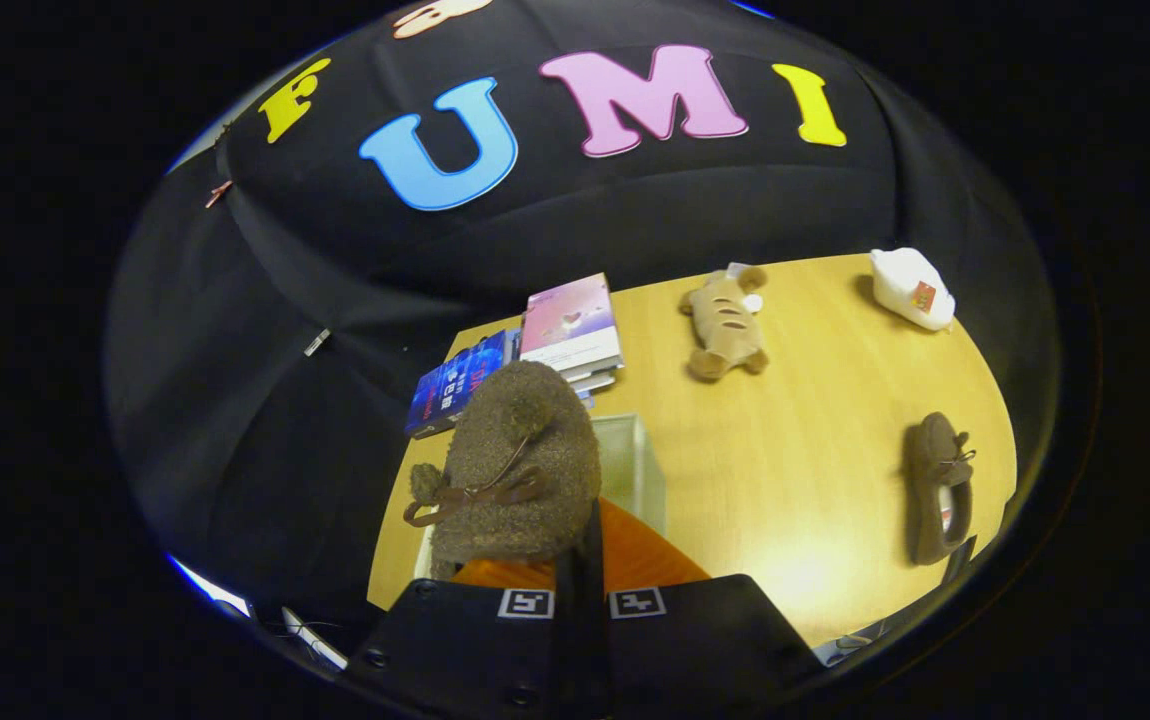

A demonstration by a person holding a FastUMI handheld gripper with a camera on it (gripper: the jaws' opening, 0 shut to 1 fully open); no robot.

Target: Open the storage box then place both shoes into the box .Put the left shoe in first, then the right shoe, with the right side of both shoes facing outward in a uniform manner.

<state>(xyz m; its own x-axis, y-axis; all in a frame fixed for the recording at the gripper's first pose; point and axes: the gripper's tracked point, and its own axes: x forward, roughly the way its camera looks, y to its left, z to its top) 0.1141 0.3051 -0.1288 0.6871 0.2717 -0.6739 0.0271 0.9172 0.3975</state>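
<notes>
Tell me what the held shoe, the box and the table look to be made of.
Shoe, gripped between the shut fingers of the gripper: fuzzy brown fleece or suede-like fabric, matte and nubby, with a smoother brown lace bow. Box under it: pale translucent plastic, judging by its thin, light walls. Table: light wood or wood-look laminate, smooth, with faint grain and a soft glare.

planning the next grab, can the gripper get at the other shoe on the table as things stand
Probably not yet: the gripper looks shut on a shoe above the box. The other shoe lies apart on the table with nothing around it, so once freed the way looks open.
</notes>
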